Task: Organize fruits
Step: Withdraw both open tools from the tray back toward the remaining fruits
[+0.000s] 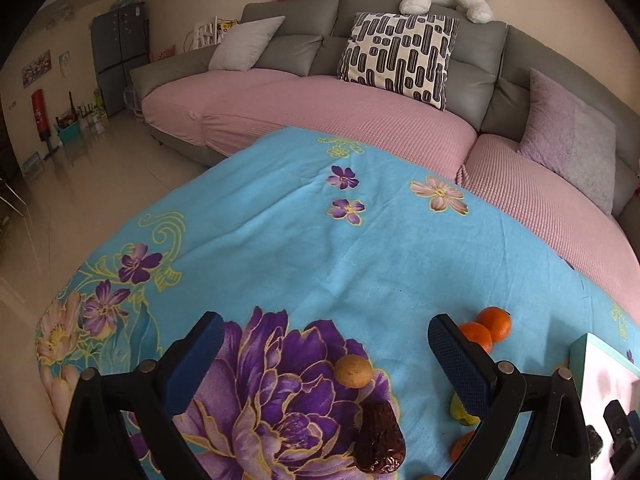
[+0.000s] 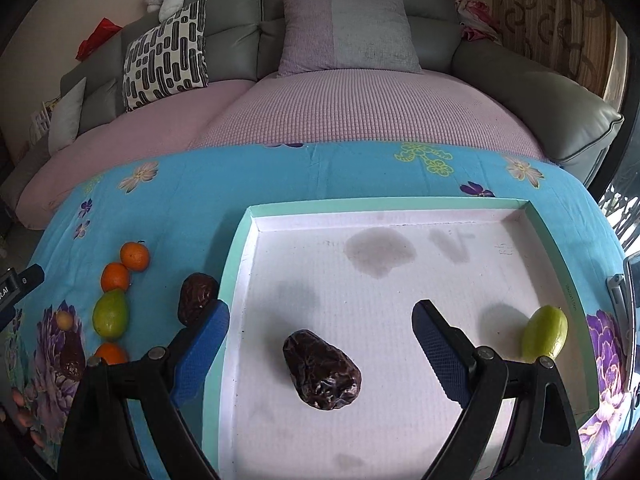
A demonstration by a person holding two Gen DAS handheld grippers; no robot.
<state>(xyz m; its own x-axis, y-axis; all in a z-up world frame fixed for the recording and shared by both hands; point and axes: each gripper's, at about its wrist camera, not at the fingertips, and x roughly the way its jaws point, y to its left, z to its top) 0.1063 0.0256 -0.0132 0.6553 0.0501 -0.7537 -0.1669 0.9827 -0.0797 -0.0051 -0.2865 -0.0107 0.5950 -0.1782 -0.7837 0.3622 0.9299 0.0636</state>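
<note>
The right gripper (image 2: 320,330) hangs wide open and holds nothing, above a shallow tray (image 2: 236,280) with a teal rim that rests on the blue floral tablecloth (image 2: 192,184). A dark date (image 2: 322,376) lies on the tray floor between its fingers, and a green lemon (image 2: 545,334) sits near the tray's right wall. Off the tray's left edge, a second date (image 2: 197,298) touches the rim, with two tangerines (image 2: 135,256), a greenish fruit (image 2: 110,314) and another orange one (image 2: 111,353), partly hidden, farther left. The left gripper (image 1: 326,340) is likewise spread wide and empty over a small brown fruit (image 1: 353,370) and another date (image 1: 379,442).
</note>
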